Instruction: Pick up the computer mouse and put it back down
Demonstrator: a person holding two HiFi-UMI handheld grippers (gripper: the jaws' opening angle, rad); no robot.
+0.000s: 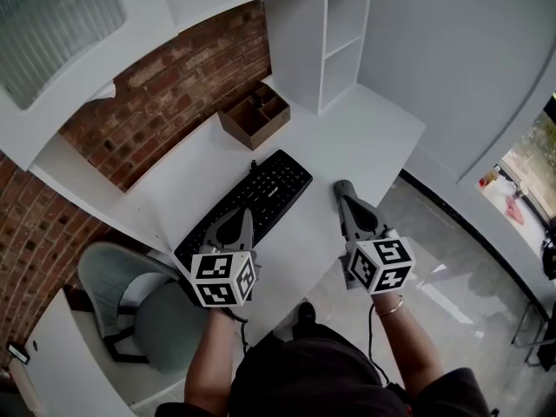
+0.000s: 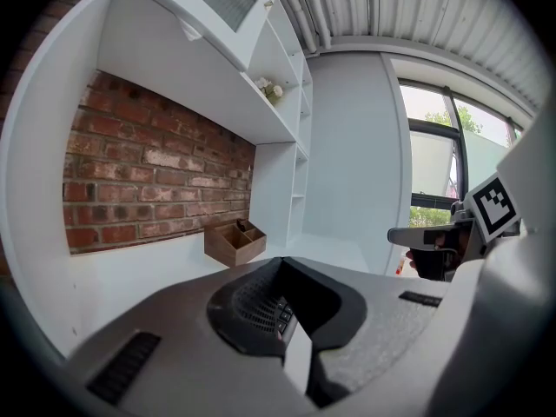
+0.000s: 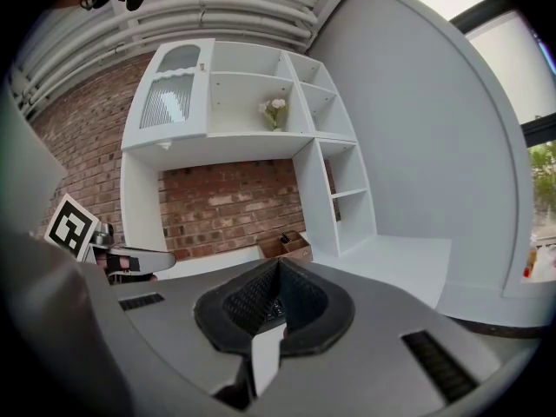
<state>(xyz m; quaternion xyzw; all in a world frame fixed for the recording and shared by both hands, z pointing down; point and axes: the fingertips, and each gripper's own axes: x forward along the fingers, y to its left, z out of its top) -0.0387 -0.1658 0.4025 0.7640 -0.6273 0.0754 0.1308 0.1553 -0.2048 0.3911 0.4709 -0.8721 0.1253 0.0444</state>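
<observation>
In the head view a dark rounded shape [image 1: 342, 186] lies on the white desk [image 1: 369, 137] right of the black keyboard [image 1: 254, 200]. It sits at the tip of my right gripper [image 1: 345, 195], and I cannot tell whether it is the mouse or the gripper's own tip. No mouse shows in either gripper view. My right gripper [image 3: 276, 265] is shut with nothing between its jaws. My left gripper [image 1: 245, 217] hovers over the keyboard's near left end. In its own view the left gripper [image 2: 280, 263] has its jaws together and empty, with keyboard keys showing through the gap.
A wooden organizer [image 1: 254, 115] stands against the brick wall behind the keyboard. A white shelf unit [image 1: 330, 37] rises at the desk's far end. A grey-green chair [image 1: 148, 307] sits at the lower left. The desk edge runs close to my right hand, with tiled floor beyond.
</observation>
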